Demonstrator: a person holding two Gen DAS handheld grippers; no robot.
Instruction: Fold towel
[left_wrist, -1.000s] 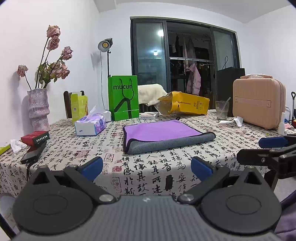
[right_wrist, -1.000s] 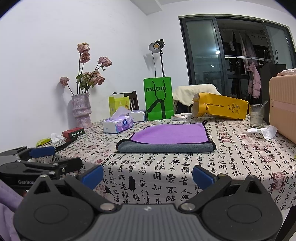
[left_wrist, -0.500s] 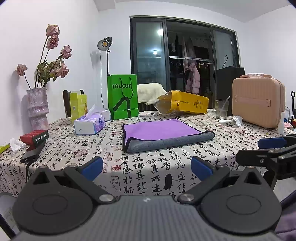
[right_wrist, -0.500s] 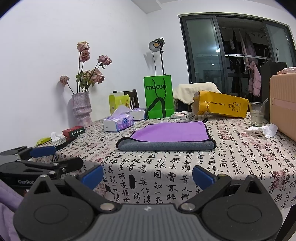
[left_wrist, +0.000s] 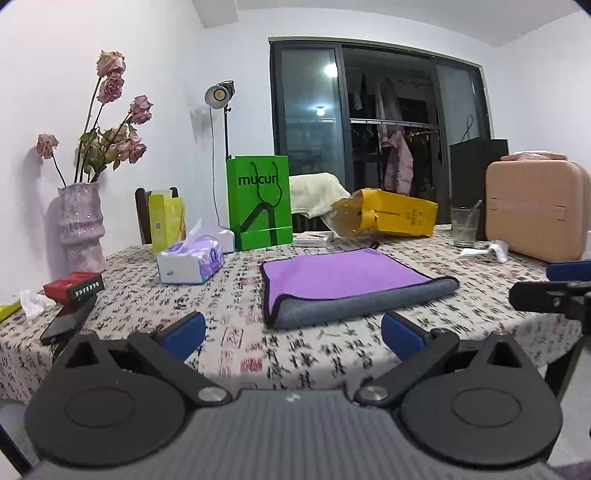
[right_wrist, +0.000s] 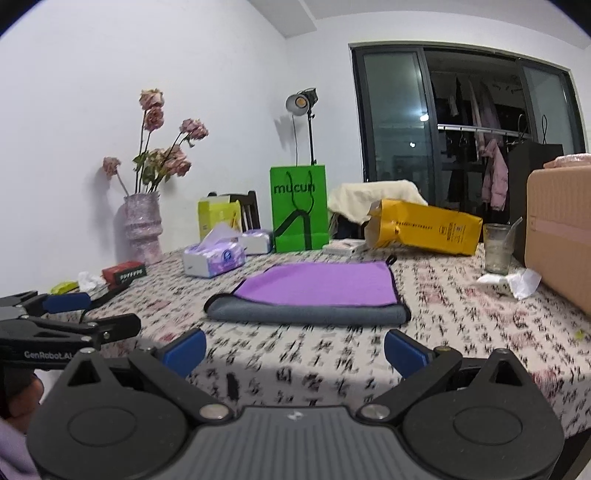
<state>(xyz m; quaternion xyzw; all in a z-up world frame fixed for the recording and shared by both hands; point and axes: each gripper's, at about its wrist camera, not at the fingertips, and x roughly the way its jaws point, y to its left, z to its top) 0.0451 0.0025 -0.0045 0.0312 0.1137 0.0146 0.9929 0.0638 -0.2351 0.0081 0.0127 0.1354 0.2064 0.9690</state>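
A purple towel with a grey underside (left_wrist: 343, 277) lies folded flat on the patterned tablecloth (left_wrist: 303, 354), its grey fold edge toward me. It also shows in the right wrist view (right_wrist: 314, 291). My left gripper (left_wrist: 293, 332) is open and empty, over the table's near edge, short of the towel. My right gripper (right_wrist: 295, 349) is open and empty, also short of the towel's grey edge. Each gripper shows at the side of the other's view.
Behind the towel stand a green bag (left_wrist: 258, 203), a yellow bag on its side (left_wrist: 388, 218), a tissue pack (left_wrist: 192, 262) and a vase of dried roses (left_wrist: 79, 225). A pink case (left_wrist: 535, 210) and glass (left_wrist: 463, 229) are at right. A red box (left_wrist: 74, 288) and phone are at left.
Both grippers have moved forward and up a little toward the towel; the table now looks closer and seen from higher. Both stay open.
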